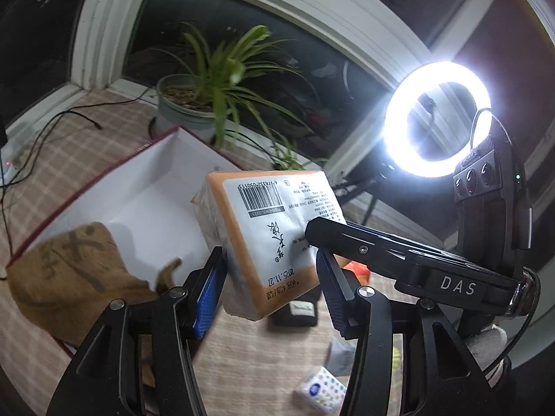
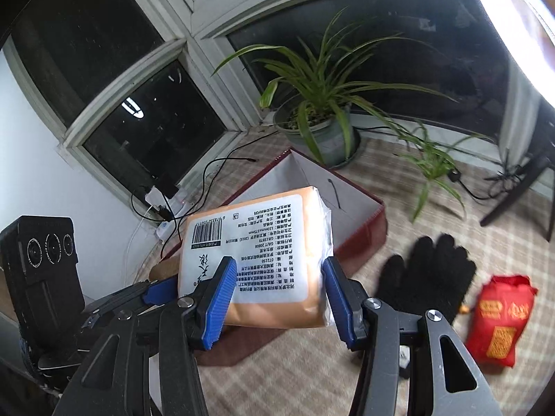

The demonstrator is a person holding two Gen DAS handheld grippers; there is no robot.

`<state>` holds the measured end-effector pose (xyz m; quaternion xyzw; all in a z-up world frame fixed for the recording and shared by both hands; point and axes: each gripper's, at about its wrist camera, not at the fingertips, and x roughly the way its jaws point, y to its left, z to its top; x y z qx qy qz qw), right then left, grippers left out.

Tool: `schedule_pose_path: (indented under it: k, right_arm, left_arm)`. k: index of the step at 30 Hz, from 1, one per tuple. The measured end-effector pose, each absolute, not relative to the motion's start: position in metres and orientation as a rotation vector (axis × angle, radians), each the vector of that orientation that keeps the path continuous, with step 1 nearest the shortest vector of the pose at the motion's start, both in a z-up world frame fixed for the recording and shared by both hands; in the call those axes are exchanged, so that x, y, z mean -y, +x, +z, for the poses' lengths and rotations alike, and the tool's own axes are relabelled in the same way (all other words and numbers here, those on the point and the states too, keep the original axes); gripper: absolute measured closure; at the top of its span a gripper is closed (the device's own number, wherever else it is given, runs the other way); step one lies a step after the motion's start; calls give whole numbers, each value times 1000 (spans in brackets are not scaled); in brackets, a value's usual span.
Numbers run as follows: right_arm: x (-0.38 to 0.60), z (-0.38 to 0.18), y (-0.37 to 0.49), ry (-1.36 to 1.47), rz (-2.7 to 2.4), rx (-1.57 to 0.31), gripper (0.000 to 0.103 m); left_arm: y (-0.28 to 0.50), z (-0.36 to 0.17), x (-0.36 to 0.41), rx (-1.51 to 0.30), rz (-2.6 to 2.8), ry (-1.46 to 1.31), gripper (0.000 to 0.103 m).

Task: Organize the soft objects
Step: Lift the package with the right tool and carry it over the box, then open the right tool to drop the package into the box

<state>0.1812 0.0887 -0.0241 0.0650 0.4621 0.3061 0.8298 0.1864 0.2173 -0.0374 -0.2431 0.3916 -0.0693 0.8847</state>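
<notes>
A: While we hold the orange tissue pack (image 1: 274,239) up in the air, both tools are clenched on it: the left hand-held gripper (image 1: 269,291) has its blue pads pressed on the pack's two sides, and the right hand-held gripper (image 2: 277,294) grips the same pack (image 2: 256,253) at the end near its own camera.

B: We agree. From the left wrist we also see the right tool's black finger lying across the pack's white label, beside the barcode.

A: Just behind the pack sits the open box (image 1: 138,187), white inside with dark red walls, on the checked bench (image 2: 433,364). A burlap pouch (image 1: 69,274) rests at the box's near corner in the left view.

B: On the bench to the right of the box we see a black glove (image 2: 430,277), and beside it a red pouch (image 2: 499,319), the two nearly touching. A small patterned tissue packet (image 1: 321,393) lies on the bench below the held pack.

A: Farther back stands a potted spider plant (image 2: 322,104) by the dark window (image 2: 138,104), with a lit ring light (image 1: 437,118) to its right.
</notes>
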Motion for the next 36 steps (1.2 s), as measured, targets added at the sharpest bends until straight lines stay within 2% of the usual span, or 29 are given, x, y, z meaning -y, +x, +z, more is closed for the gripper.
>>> schedule_pose_path:
  k: [20, 28, 36]
  right_arm:
    - [-140, -59, 239, 101, 682, -1031, 55]
    - [-134, -66, 242, 85, 652, -1031, 46]
    - [-111, -59, 236, 120, 616, -1008, 43]
  left_arm:
    - [221, -72, -269, -873, -54, -548, 53]
    - [221, -75, -271, -881, -24, -541, 53]
    - [214, -69, -266, -871, -50, -546, 53]
